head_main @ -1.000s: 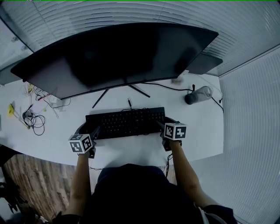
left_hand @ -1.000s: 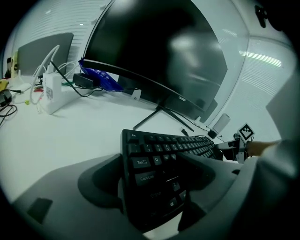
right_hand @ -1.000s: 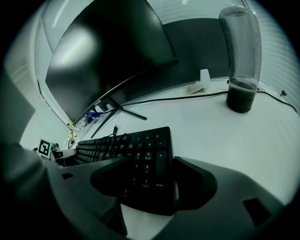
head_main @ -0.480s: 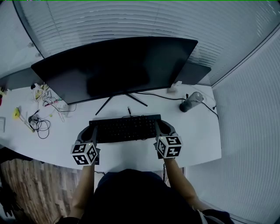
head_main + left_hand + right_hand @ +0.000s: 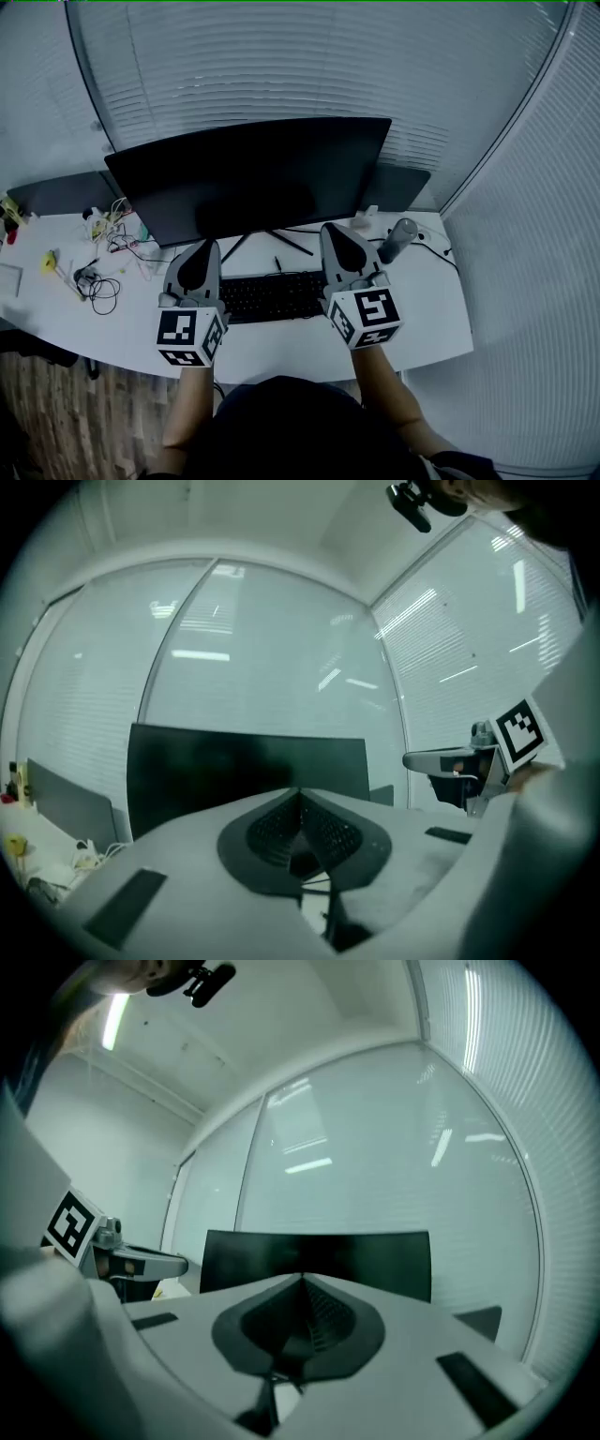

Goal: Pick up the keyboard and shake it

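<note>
The black keyboard [image 5: 272, 296] lies flat on the white desk [image 5: 281, 352] in front of the monitor. Both grippers are raised above its two ends, jaws pointing up and away from me. The left gripper [image 5: 202, 248] is shut, its dark pads [image 5: 272, 832] meeting with nothing between them. The right gripper [image 5: 337, 232] is shut and empty too, its pads [image 5: 328, 1316] pressed together. Neither gripper view shows the keyboard. The right gripper [image 5: 469, 761] shows at the edge of the left gripper view, and the left gripper [image 5: 122, 1262] at the edge of the right gripper view.
A wide dark monitor [image 5: 253, 178] on a splayed stand rises just behind the keyboard. A grey bottle [image 5: 401, 236] stands at the desk's right rear. Tangled cables [image 5: 98, 281] and small items lie at the left. Blinds cover the windows behind.
Both grippers rose from the keyboard's ends towards the head camera and their jaws went from wide open to shut. The keyboard stayed on the desk.
</note>
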A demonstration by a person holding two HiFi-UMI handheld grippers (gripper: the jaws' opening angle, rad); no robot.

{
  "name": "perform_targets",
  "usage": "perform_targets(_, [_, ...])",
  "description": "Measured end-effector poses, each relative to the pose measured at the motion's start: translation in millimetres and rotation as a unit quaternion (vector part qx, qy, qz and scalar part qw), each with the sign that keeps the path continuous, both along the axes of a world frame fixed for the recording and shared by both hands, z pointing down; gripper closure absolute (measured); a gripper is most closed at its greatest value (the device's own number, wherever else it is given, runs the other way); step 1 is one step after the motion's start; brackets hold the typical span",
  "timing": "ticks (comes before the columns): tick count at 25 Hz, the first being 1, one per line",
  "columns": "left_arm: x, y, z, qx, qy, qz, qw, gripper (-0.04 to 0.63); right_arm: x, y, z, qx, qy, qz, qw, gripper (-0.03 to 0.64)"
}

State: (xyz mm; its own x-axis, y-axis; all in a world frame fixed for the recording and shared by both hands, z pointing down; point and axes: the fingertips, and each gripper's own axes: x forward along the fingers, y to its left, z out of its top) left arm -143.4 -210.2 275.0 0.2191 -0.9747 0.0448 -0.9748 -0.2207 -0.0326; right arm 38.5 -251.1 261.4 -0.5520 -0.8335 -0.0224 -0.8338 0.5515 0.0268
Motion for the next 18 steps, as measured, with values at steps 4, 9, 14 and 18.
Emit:
perform_targets(4, [7.0, 8.6, -49.7, 0.046, -0.011, -0.002, 0.9989, 0.572, -2.0, 16.3, -58.0, 0.067, 0.001, 0.008, 0.998, 0.589])
perform_targets(9, [17.5, 12.9, -57.0, 0.052, -0.007, -0.001, 0.9986, 0.572, 1.2, 26.2, -58.6, 0.069, 0.000, 0.002, 0.998, 0.589])
perform_targets(14, [22.5, 18.7, -57.7, 0.054, -0.009, -0.004, 0.9985, 0.572, 2.9, 27.4, -50.8, 0.058, -0.007, -0.008, 0.998, 0.591])
perform_targets(18, [24.1, 18.3, -59.9, 0.056, -0.012, -0.009, 0.9983, 0.572, 3.9, 24.4, -49.8, 0.056, -0.009, -0.013, 0.998, 0.591])
